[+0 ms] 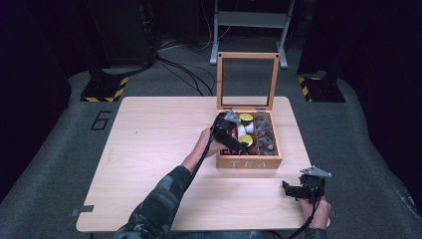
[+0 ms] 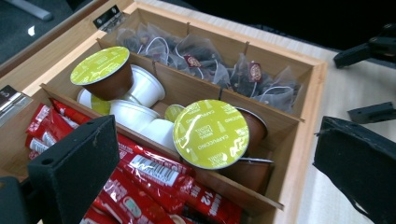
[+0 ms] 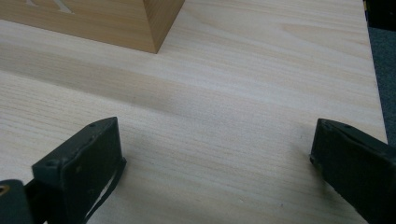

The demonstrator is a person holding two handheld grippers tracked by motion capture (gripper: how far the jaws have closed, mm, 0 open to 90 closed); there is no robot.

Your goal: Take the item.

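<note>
Nearest capsule: right under our left gripper [image 2: 212, 163] we saw a brown coffee capsule [image 2: 211, 134] with a yellow-green foil lid, lying tilted in the middle row of the tea box [image 1: 249, 163], at the end nearer the front wall.
Capsule's neighbours: it leaned on another brown capsule beneath it; white capsules [image 2: 140, 116] lay just beside it in the same row, and a second green-lidded capsule [image 2: 100, 70] sat at the far end of that row.
Left gripper: we held it over the open box, its jaws spread wide with nothing between them, one to either side of the capsule and above it, not touching it.
Red sachets: a stack of red sachets [image 2: 154, 175] filled the row closest to our left jaw.
Tea bags: clear tea bags [image 2: 196, 60] with strings lay in the row on the other side of the capsules.
Box: it stood on the wooden table [image 1: 149, 149] with its glass-paned lid [image 1: 247, 82] raised upright behind it; the front carried the word TEA.
Right gripper: we kept our right gripper [image 3: 212, 172] low over bare table near the front right corner, well apart from the box, jaws wide apart and holding nothing.
Box corner: one corner of the box showed in the right gripper view.
</note>
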